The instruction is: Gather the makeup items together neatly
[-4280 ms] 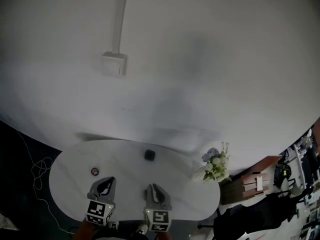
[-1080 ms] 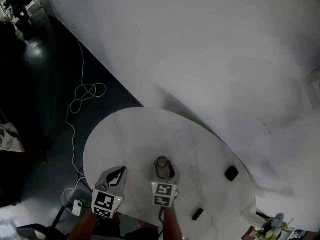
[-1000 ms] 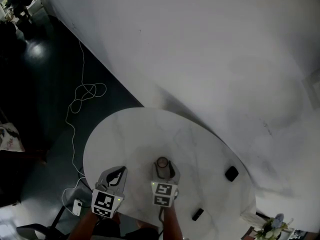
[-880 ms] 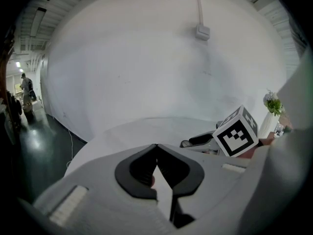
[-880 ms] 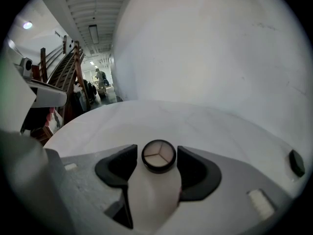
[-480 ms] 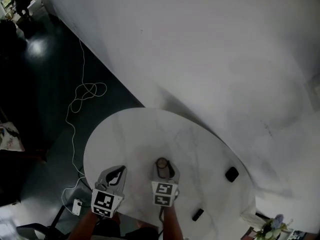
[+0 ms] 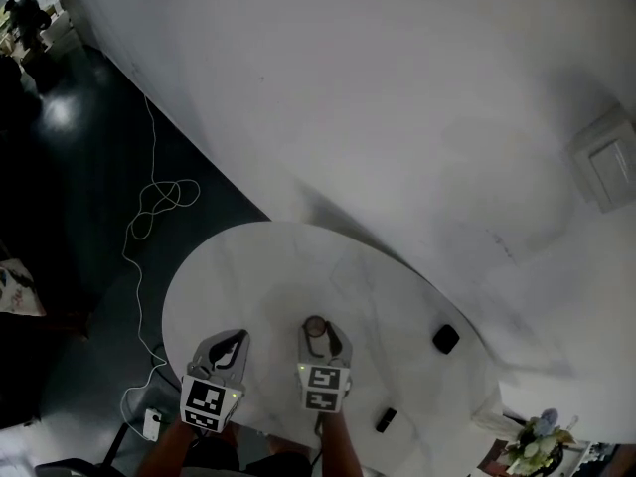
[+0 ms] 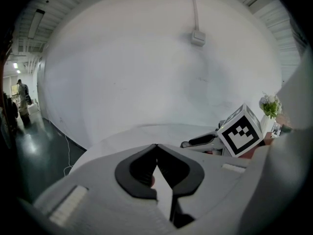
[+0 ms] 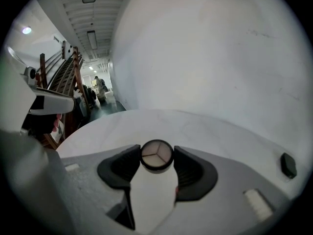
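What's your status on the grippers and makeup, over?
Left gripper shut, empty. Right gripper just closed onto the compact, gripping it. Black square and black oblong lie apart, right side of table. Nothing in the way.

No words, brand names or numbers are legible anywhere. The only printed signs are black-and-white square code patterns on the left cube (image 7: 207, 402) and right cube (image 7: 320, 389), both near six o'clock in the head view.
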A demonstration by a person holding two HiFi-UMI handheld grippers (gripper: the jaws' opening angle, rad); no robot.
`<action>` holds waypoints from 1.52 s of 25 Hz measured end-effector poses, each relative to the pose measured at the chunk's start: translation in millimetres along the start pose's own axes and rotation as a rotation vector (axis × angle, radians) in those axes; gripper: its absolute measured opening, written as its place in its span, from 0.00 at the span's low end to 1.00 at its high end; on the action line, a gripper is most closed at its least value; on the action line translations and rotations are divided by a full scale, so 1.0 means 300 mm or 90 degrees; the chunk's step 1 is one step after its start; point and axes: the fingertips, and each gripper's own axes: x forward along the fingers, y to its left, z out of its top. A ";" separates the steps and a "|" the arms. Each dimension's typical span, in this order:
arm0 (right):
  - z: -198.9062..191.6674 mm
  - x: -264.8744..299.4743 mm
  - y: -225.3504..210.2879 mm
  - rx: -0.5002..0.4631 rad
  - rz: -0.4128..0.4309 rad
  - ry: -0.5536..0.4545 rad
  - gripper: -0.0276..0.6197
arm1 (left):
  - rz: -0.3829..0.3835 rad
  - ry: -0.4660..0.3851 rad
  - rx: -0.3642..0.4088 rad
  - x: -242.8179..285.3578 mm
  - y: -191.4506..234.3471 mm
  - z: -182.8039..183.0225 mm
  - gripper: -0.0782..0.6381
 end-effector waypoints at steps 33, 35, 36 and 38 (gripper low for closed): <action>-0.047 -0.801 -0.289 0.125 -0.243 -0.103 0.38 | -0.260 -0.095 0.127 -0.104 -0.634 0.306 0.12; -0.081 -0.856 -0.318 0.136 -0.264 -0.104 0.38 | -0.281 -0.092 0.135 -0.106 -0.695 0.305 0.12; -0.099 -0.884 -0.334 0.143 -0.276 -0.104 0.38 | -0.293 -0.092 0.140 -0.108 -0.728 0.306 0.12; -0.141 -0.938 -0.367 0.157 -0.297 -0.103 0.38 | -0.315 -0.090 0.150 -0.112 -0.795 0.300 0.12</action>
